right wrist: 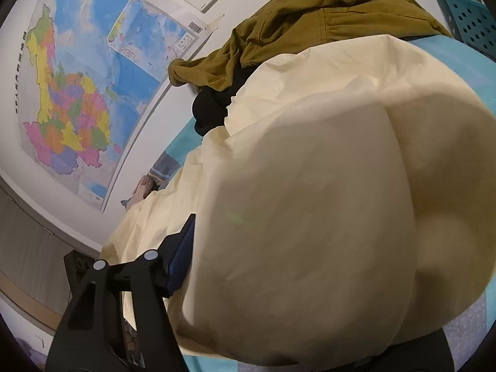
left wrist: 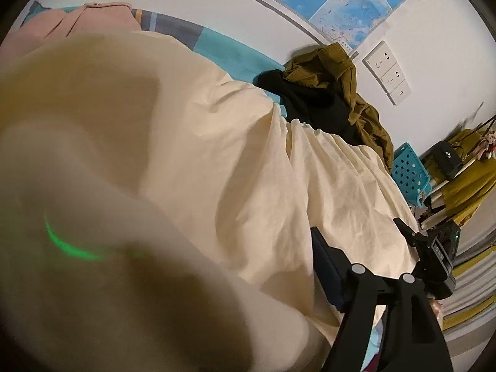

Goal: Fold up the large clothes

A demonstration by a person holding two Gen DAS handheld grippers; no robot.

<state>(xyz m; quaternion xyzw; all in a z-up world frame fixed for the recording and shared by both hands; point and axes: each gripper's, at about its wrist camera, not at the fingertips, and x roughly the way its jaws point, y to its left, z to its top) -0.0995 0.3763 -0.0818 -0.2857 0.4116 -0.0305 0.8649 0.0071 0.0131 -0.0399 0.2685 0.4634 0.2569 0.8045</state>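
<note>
Left wrist view: cream cloth (left wrist: 248, 155) fills the frame from 12 round to 9 o'clock, spread in creases over the bed. A blurred fold hangs right against the lens on the 9 o'clock side.

Left gripper (left wrist: 248, 232): only one finger (left wrist: 328, 263) shows, blue-padded, at 5 o'clock, lying against the cloth's edge. The other finger is buried under the fold. Cannot tell how wide the jaws stand, or whether they pinch anything.

Beyond the cloth, at 1 o'clock, an olive garment (left wrist: 341, 71) is heaped on a black one (left wrist: 310, 99), and the black one touches the cloth's far edge. A pink garment (left wrist: 77, 21) is at 11 o'clock. A teal sheet (left wrist: 229, 49) shows between them. On the wall there are maps (left wrist: 350, 9) at 1 o'clock and a socket (left wrist: 387, 71) at 2. A blue crate (left wrist: 409, 170) is at 3.

Right wrist view: the same cloth bulges up close from centre to 4 o'clock, out of focus.

Right gripper (right wrist: 248, 217): one blue-padded finger (right wrist: 183, 248) is at 7 o'clock, and cloth lies against its inner face. Its partner is hidden behind the bulge. Width and grip cannot be told here either.

The olive heap sits at 12 to 1 o'clock and a big map at 9.
</note>
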